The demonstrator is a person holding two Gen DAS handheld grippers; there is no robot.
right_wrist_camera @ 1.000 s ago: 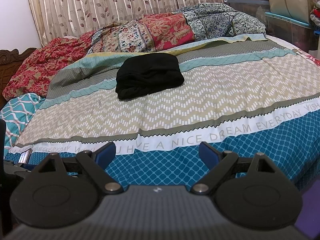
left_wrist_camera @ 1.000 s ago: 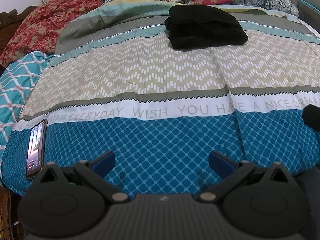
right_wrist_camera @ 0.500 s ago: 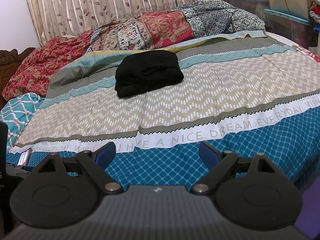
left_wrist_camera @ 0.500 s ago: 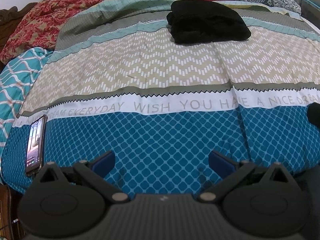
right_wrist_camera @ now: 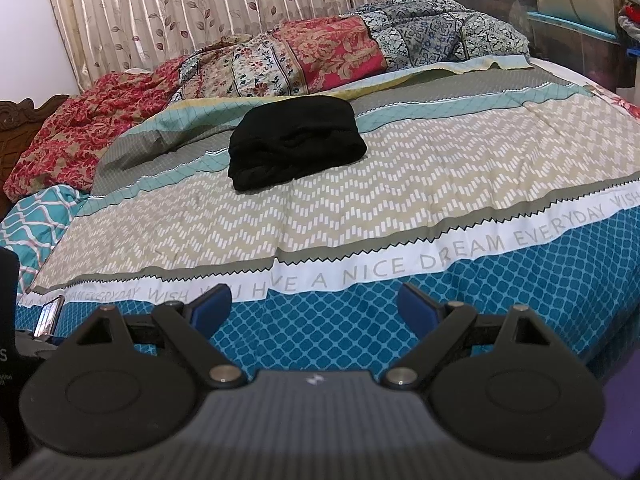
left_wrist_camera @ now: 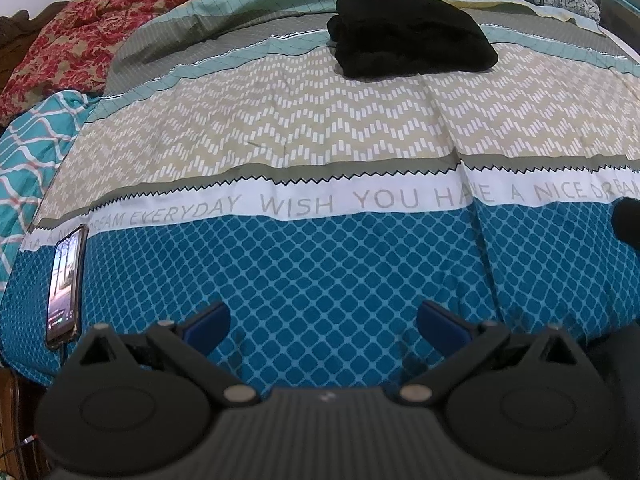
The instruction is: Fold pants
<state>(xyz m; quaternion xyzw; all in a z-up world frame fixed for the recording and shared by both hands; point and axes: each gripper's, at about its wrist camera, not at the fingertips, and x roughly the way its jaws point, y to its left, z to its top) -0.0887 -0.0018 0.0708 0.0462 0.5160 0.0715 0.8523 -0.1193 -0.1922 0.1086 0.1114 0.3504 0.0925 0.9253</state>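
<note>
The black pants (left_wrist_camera: 412,36) lie as a compact folded bundle far up the bed (left_wrist_camera: 320,128), on the grey and beige bands of the printed cover, well apart from both tools. The left hand-held gripper (left_wrist_camera: 322,322) and the right hand-held gripper (right_wrist_camera: 314,306) hang over the blue near edge, each released, jaws spread wide with nothing between them. The folding looks finished or nearly so; any further step would call for a long reach forward to the bundle. Its layers and edges merge into one dark mass. A phone (left_wrist_camera: 64,286) lies at the left edge, and the dark shape at the left view's right border is cut off.
</note>
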